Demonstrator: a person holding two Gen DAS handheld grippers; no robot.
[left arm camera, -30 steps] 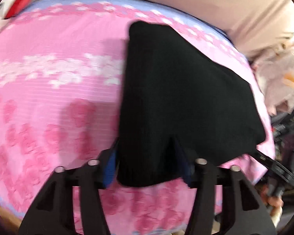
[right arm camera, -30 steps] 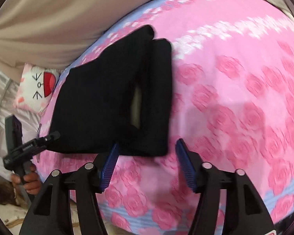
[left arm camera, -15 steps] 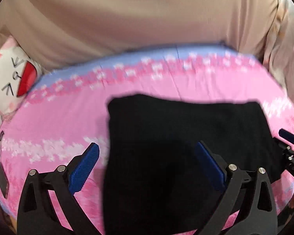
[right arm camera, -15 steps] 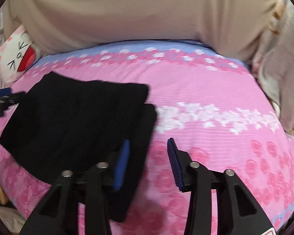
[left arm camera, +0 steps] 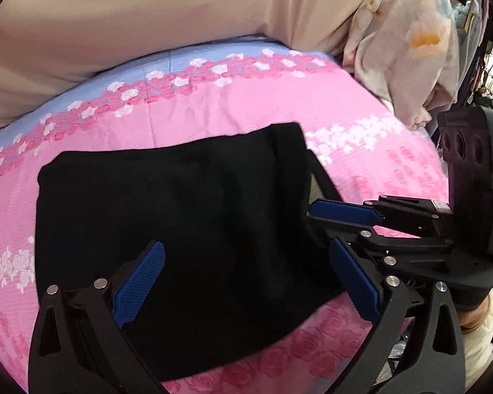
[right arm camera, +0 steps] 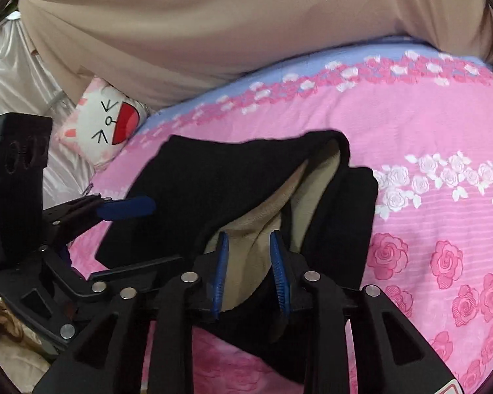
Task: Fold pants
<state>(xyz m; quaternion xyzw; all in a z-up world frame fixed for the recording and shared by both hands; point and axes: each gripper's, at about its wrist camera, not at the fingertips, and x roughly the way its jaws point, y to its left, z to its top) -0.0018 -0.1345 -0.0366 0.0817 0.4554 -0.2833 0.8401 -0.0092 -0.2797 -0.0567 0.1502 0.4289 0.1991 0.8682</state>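
Black pants (left arm camera: 180, 216) lie folded into a block on the pink rose bedspread (left arm camera: 213, 105). My left gripper (left arm camera: 246, 279) hovers over their near edge, jaws wide open, pads clear of the cloth. In the right wrist view my right gripper (right arm camera: 250, 272) pinches the near edge of the pants (right arm camera: 233, 180). Beige fleece lining (right arm camera: 266, 216) shows between its blue pads, the layer is lifted, and the jaws are opening slightly. The right gripper (left arm camera: 315, 216) also shows at the pants' right edge in the left wrist view. One left finger (right arm camera: 126, 208) reaches over the pants' left corner.
A beige padded headboard (left arm camera: 148, 16) runs behind the bed. A white cat-face cushion (right arm camera: 106, 124) sits at the bed's far left corner, beside silvery fabric (right arm camera: 16, 75). A pale floral blanket (left arm camera: 404, 49) is heaped at the far right.
My left gripper let go of the pants' edge, opened wide and pulled back over the folded block. My right gripper closed on the near edge and lifted it, baring the beige lining.
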